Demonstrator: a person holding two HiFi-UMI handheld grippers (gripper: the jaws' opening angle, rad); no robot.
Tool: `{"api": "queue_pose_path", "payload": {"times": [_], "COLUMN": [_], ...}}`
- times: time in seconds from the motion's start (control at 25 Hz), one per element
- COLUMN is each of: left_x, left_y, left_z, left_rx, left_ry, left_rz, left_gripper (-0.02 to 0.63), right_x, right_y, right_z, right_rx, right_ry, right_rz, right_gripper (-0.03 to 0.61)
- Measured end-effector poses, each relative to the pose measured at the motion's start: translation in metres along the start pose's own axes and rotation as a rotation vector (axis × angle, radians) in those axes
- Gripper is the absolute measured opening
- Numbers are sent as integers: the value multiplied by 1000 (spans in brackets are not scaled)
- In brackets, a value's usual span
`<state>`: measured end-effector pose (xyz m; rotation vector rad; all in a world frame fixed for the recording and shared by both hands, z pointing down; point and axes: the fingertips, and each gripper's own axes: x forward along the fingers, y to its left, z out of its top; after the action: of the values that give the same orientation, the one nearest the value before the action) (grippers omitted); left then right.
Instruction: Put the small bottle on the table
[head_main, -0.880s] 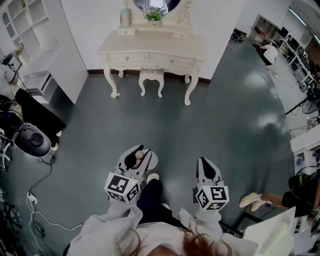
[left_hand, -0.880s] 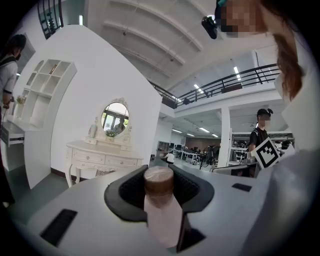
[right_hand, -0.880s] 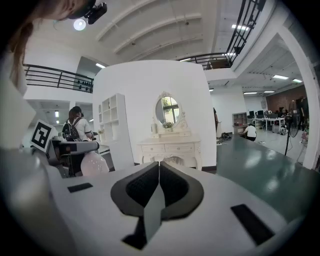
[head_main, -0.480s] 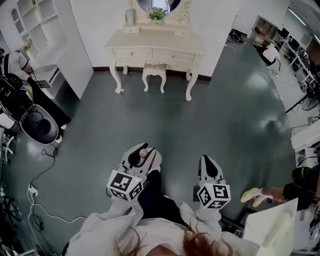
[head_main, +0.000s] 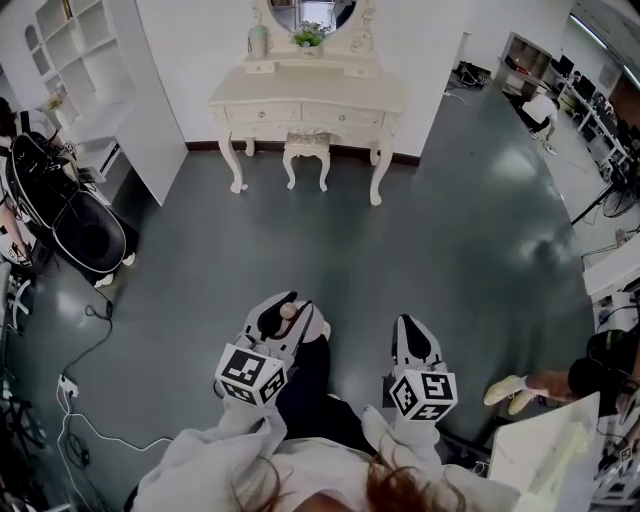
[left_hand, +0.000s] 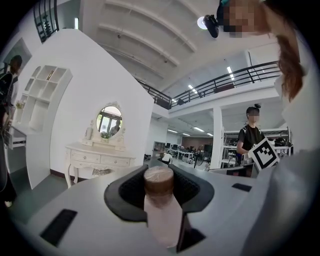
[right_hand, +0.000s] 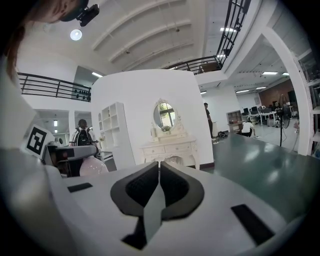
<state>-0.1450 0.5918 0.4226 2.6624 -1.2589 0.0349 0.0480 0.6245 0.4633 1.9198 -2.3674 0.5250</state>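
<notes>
Pale small bottle (left_hand: 161, 210), brown cap — pinched in the left gripper (head_main: 287, 312); right gripper (head_main: 411, 330) closed, empty.

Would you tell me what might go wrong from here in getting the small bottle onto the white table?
1. The left gripper holds the small bottle upright between its jaws, and the table is far across the floor; the bottle might slip on the way.
2. The stool stands in front of the table and may hinder the approach.
3. A vase and a plant stand at the tabletop's back; a careless placement might knock them.
</notes>
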Motion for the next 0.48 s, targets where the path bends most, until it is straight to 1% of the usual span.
{"api": "queue_pose_path", "payload": {"times": [0.24,0.48], "left_x": [41,106], "left_y": [15,38], "left_z": [9,27], "left_rx": [4,10], "left_ry": [-2,-17], "left_rz": [-19,-46], "left_gripper": [135,135], "right_x": [30,78], "right_y": [-18,-45], "right_z": [18,47], "right_rx": [-7,-14], "right_ry": [-13,-22], "right_rz": [-17,-41], "right_gripper": [35,35]}}
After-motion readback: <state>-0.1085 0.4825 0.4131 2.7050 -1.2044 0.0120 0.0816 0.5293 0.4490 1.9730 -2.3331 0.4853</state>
